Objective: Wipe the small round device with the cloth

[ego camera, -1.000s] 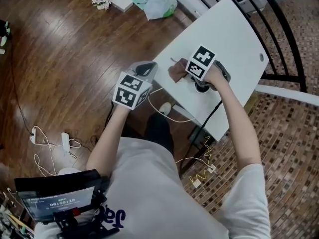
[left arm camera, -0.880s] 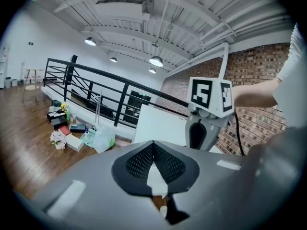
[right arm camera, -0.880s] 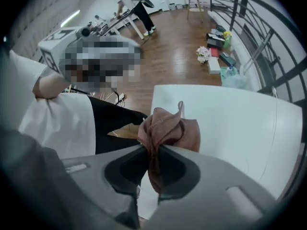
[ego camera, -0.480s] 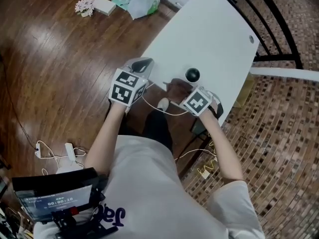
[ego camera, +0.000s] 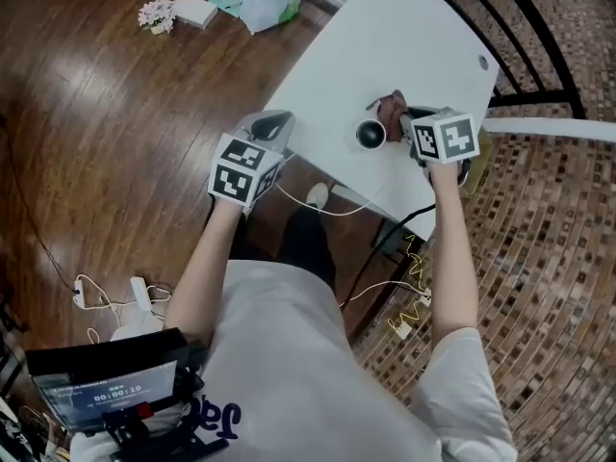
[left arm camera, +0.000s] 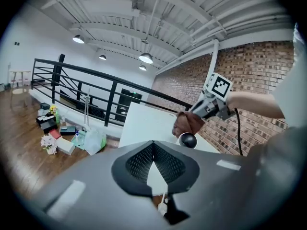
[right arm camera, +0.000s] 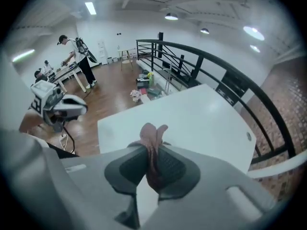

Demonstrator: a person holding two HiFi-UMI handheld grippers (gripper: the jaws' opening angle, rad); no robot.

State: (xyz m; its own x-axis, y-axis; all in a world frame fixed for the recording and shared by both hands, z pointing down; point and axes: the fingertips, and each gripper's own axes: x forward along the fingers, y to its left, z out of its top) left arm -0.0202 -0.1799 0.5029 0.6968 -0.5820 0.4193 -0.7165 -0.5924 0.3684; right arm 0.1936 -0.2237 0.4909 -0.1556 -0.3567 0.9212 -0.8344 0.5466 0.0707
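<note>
The small round device (ego camera: 372,134) sits near the white table's (ego camera: 414,37) front edge. Wiping looks under way but unfinished. The cloth (ego camera: 392,114), clamped in our right gripper (ego camera: 409,123), is at the device's 2 o'clock; half a second ago it was at 7. Our left gripper (ego camera: 272,128), at 9 o'clock, stays closed and empty.

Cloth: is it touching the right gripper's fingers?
Touching. In the right gripper view, the fingers of the right gripper pinch the cloth from both sides.

Open tabletop (ego camera: 414,37) beyond device (ego camera: 372,134); railing (ego camera: 539,93) flanks far side.
</note>
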